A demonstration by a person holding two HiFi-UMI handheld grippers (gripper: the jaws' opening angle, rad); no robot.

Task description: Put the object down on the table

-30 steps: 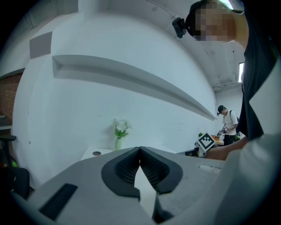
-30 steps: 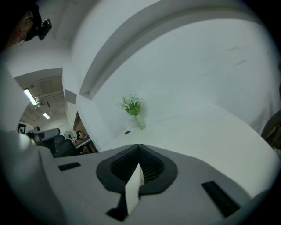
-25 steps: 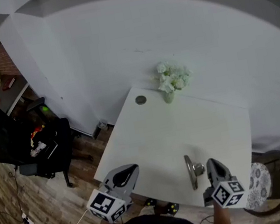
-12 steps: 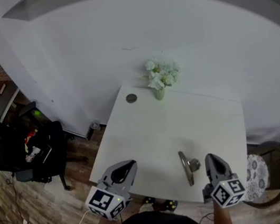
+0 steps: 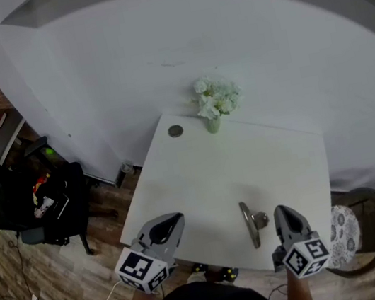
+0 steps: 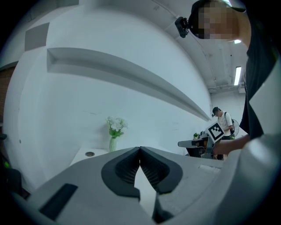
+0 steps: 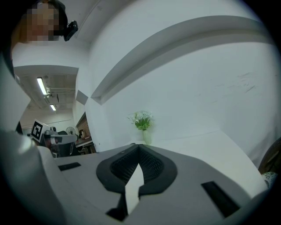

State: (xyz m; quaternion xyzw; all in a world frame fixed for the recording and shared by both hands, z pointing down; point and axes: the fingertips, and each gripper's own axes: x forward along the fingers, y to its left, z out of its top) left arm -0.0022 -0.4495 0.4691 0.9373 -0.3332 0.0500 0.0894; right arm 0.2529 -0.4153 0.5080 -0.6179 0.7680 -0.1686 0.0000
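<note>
Both closed and empty, left gripper (image 5: 171, 222) and right gripper (image 5: 282, 212) flank the metal object (image 5: 250, 225) on the table (image 5: 247, 164).

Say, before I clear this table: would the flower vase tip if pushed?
Probably: the vase is slim, with a broad bunch of flowers above, so it looks top-heavy. Near the far edge of the table, it might also fall off.

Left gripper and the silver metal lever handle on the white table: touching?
Apart. The head view shows a wide strip of bare white table between the left gripper and the silver metal lever handle.
</note>
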